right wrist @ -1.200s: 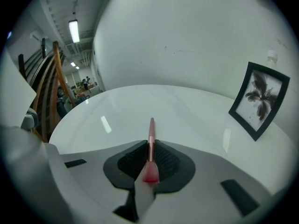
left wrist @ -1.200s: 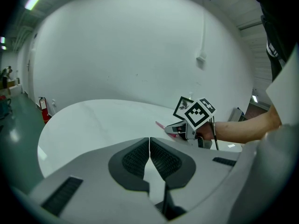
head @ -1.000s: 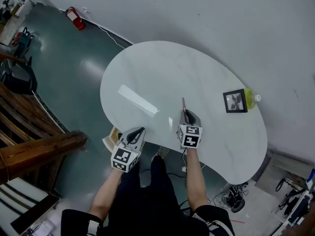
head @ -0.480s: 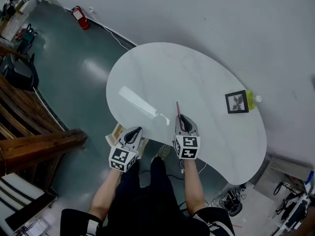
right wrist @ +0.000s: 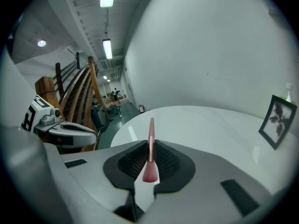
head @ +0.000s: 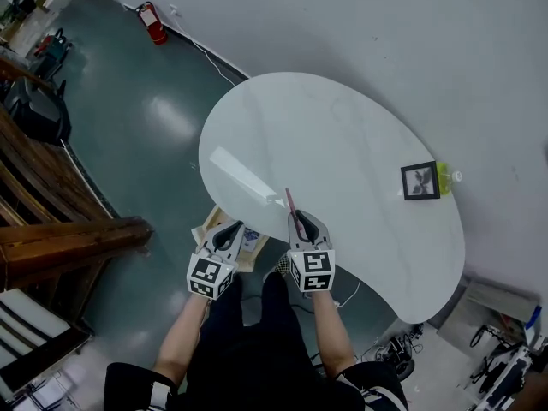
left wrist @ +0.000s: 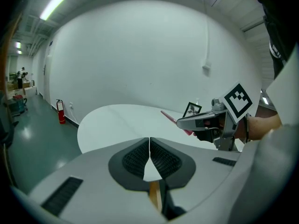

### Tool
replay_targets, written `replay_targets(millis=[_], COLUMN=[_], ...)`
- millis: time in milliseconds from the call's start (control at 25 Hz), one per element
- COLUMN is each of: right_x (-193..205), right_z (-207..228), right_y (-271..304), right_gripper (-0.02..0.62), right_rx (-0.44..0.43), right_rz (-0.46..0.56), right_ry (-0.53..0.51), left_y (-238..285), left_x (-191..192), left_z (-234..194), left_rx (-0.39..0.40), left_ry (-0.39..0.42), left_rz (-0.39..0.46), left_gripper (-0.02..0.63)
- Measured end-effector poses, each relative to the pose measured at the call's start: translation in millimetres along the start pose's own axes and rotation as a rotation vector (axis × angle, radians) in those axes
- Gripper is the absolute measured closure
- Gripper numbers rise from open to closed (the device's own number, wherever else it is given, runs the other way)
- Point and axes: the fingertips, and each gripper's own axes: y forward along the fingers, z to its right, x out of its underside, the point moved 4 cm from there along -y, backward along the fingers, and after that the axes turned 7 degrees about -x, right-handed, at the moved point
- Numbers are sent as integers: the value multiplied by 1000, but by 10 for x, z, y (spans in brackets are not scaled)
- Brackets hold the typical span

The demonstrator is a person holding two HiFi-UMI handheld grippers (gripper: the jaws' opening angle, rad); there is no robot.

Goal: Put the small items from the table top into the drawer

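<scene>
Leftward along the near edge of the table (head: 334,127) is where the right gripper (head: 301,221) has gone since a second ago, closing much of the gap to the left gripper (head: 233,229). The brush (head: 291,202) has travelled with it.

Nearest the person, the left gripper sits just off the table's near-left edge, above the open drawer (head: 208,227) that juts out from under the top. Its own view shows the jaws pressed together with nothing in them (left wrist: 149,146). The right gripper is just beside it, over the near edge, clamped on the pink brush. Its own view shows the pads squeezing the slim handle (right wrist: 151,139), with the bristle head toward the camera and the handle's tip pointing out across the top.

The head view shows the drawer, which neither gripper view makes clear. The left gripper view catches the right gripper (left wrist: 201,122) from the side, the brush (left wrist: 169,117) sticking out ahead of it. The right gripper view has the left gripper (right wrist: 65,132) at its left edge.

Farther off, near the table's far-right edge, a small picture frame (head: 419,181) stands upright, a yellow-green bottle (head: 444,176) right behind it. A fire extinguisher (head: 152,22) stands on the floor by the far wall.
</scene>
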Motion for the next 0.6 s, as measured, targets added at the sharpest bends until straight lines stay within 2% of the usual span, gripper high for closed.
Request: replay_targets(millis=[600], right_x=[218], right_z=[-1035], right_y=[454], right_gripper=[531], right_rx=[-199], right_rz=[-72], right_ry=[-62], left_y=[-461], left_x=[329], left_z=[-642], left_rx=[-107], left_ry=[-75], left_rz=[-2], left_gripper=[583])
